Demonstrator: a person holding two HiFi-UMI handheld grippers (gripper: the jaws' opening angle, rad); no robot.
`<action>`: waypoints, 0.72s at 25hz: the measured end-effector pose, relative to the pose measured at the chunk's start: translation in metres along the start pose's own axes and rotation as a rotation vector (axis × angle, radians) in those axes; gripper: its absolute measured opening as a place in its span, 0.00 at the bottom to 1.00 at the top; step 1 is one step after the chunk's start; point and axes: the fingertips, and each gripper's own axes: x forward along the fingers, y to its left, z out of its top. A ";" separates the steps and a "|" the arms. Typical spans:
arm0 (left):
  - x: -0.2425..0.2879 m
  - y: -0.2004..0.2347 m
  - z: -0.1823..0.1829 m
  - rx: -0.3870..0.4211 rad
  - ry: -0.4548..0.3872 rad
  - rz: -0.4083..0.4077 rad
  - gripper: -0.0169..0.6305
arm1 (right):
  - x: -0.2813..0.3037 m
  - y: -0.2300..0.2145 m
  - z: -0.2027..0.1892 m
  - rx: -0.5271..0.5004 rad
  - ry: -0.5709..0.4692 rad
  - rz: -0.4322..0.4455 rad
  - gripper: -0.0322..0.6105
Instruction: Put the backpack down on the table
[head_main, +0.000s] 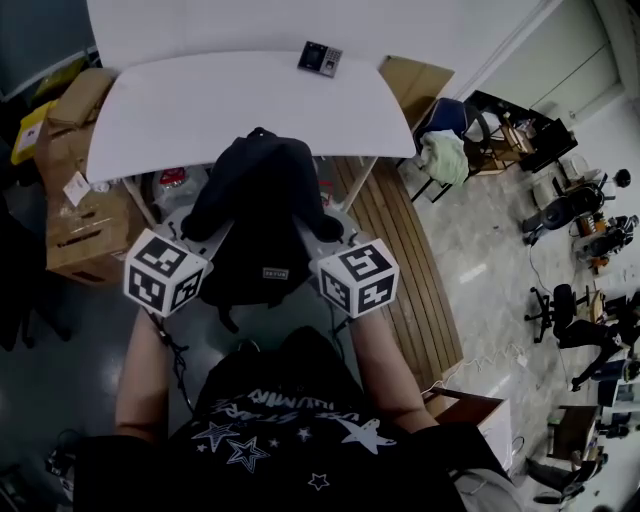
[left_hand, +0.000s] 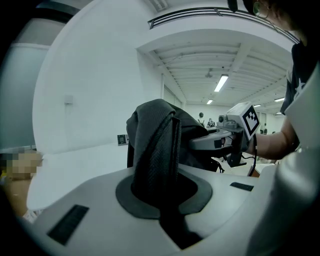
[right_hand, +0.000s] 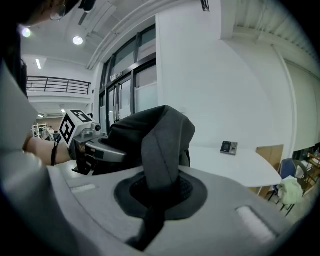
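Observation:
A black backpack (head_main: 258, 215) hangs in the air between my two grippers, in front of the near edge of the white table (head_main: 200, 110). My left gripper (head_main: 212, 238) is shut on one dark shoulder strap (left_hand: 159, 160). My right gripper (head_main: 318, 238) is shut on the other strap (right_hand: 162, 155). In each gripper view the strap runs up out of the shut jaws to the bag's body (left_hand: 155, 117) (right_hand: 150, 125). The other gripper shows behind the bag, the right gripper (left_hand: 222, 142) in one view and the left gripper (right_hand: 92, 145) in the other. The backpack's bottom is hidden.
A small dark device (head_main: 320, 58) lies at the table's far edge. Cardboard boxes (head_main: 80, 215) stand left of the table. A blue chair with a pale cloth (head_main: 445, 145) stands to the right, beside a wooden floor strip (head_main: 405, 270). Office chairs (head_main: 570, 320) sit further right.

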 end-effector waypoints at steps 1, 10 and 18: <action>0.004 0.000 0.001 -0.003 -0.001 -0.005 0.09 | 0.000 -0.004 0.000 -0.003 0.003 -0.003 0.06; 0.042 0.028 0.011 -0.062 -0.008 0.037 0.09 | 0.035 -0.048 0.010 -0.055 0.013 0.047 0.06; 0.085 0.094 0.050 -0.052 0.006 0.131 0.09 | 0.100 -0.106 0.047 -0.049 -0.021 0.153 0.06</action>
